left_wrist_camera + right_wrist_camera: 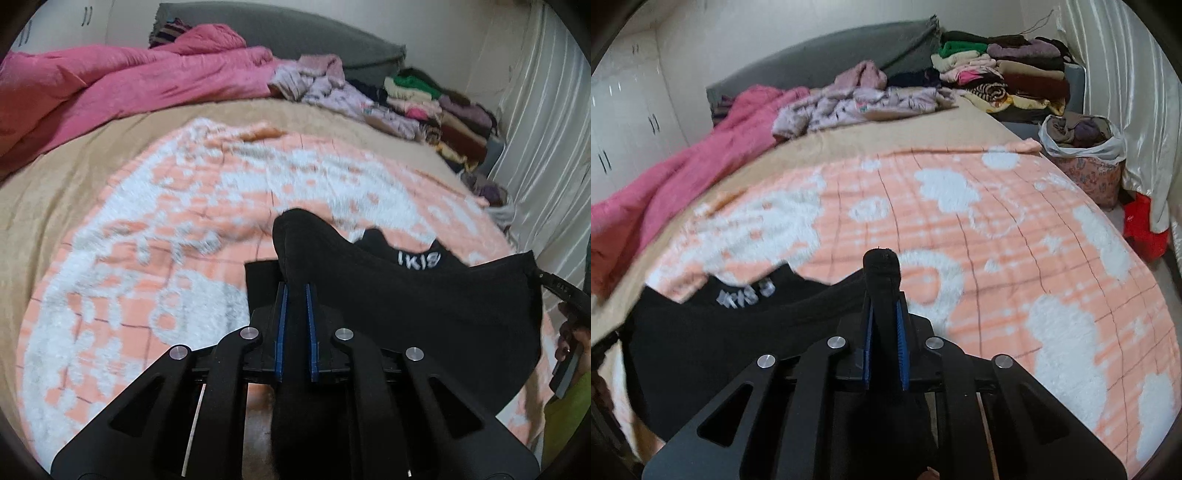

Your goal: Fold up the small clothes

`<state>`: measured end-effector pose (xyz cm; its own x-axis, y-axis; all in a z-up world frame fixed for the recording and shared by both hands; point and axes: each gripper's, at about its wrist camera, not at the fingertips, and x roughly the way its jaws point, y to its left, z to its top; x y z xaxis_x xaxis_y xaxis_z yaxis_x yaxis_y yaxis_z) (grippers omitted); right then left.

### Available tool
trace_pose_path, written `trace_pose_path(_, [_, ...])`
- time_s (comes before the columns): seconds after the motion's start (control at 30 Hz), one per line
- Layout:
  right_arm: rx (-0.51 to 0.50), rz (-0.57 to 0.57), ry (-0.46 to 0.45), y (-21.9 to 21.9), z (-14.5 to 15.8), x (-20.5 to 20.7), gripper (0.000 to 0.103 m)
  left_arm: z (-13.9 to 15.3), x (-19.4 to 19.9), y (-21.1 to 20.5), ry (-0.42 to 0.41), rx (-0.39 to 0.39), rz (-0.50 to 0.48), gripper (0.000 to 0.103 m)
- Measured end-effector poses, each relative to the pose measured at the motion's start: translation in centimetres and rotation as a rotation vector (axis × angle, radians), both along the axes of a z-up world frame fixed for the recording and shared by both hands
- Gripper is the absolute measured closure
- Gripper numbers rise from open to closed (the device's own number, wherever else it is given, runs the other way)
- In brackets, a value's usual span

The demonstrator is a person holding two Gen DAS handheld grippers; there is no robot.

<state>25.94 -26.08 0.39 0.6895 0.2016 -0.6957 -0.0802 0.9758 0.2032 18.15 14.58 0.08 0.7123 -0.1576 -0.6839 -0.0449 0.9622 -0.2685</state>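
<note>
A small black garment [424, 299] with white letters at its neck hangs stretched between my two grippers above the bed. My left gripper [295, 291] is shut on one bunched corner of it, which sticks out past the fingertips. My right gripper [884, 299] is shut on the other corner; the black garment [738, 325] spreads to its left. The other gripper's tip shows at the far right of the left wrist view [565, 291].
An orange and white fleece blanket [997, 240] covers the bed under the garment. A pink duvet [110, 85] lies at the far left. Loose lilac clothes [857, 103] and a stack of folded clothes [1004, 77] lie at the head. A bag of clothes [1082, 147] stands by the curtain.
</note>
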Motion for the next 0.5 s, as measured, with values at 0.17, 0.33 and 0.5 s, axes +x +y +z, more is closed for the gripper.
trace_pose_path(0.17, [0.044, -0.006, -0.031, -0.3, 0.8, 1.0, 0.093, 1.0, 0.1, 1.1, -0.036, -0.022, 0.025, 0.100])
trace_pose_path(0.33, [0.066, -0.018, -0.004, 0.3, -1.0, 2.6, 0.093, -0.8, 1.4, 1.1, 0.005, 0.003, 0.036, 0.100])
trace_pose_path(0.5, [-0.001, -0.057, 0.058, 0.8, -3.9, 3.8, 0.093, -2.5, 1.7, 0.7, 0.035, 0.037, 0.039, 0.100])
